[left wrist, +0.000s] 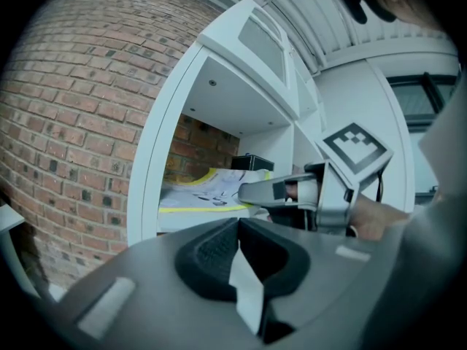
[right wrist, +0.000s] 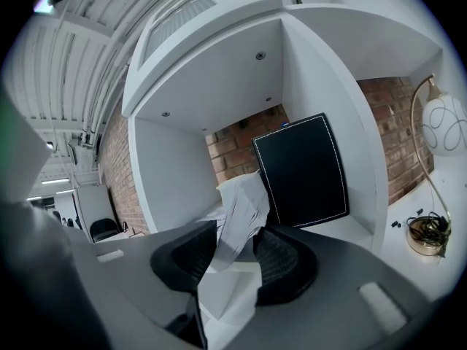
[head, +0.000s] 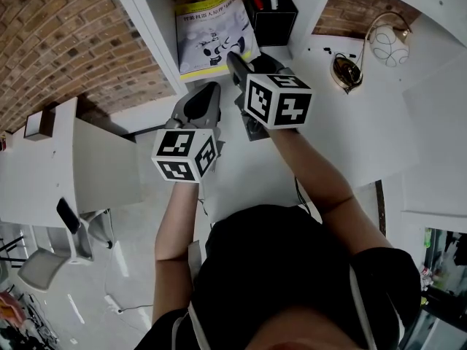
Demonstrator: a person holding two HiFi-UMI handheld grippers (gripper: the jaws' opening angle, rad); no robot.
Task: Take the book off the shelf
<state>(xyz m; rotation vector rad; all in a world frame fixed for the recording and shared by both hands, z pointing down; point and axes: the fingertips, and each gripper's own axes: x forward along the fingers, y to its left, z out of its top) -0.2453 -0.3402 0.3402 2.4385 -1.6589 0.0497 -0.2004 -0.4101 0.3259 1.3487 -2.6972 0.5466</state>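
The book (head: 211, 31), white with a yellow border and a drawing on its cover, lies in the white shelf compartment (head: 149, 28). My right gripper (head: 237, 55) reaches in at the book's near right corner. In the right gripper view that corner (right wrist: 244, 203) stands between the black pads (right wrist: 288, 257), with a sliver of space beside it, so the right gripper (right wrist: 235, 243) is open around it. My left gripper (head: 208, 90) hangs in front of the shelf's lower edge, left of the right one. Its jaws are shut with nothing in them (left wrist: 238, 228). The left gripper view also shows the book (left wrist: 211, 188).
A black box (head: 270, 17) with pens stands in the same compartment, right of the book. On the white desk to the right are a round white lamp (head: 387, 42) and a small brass dish (head: 346, 71). Brick wall lies to the left.
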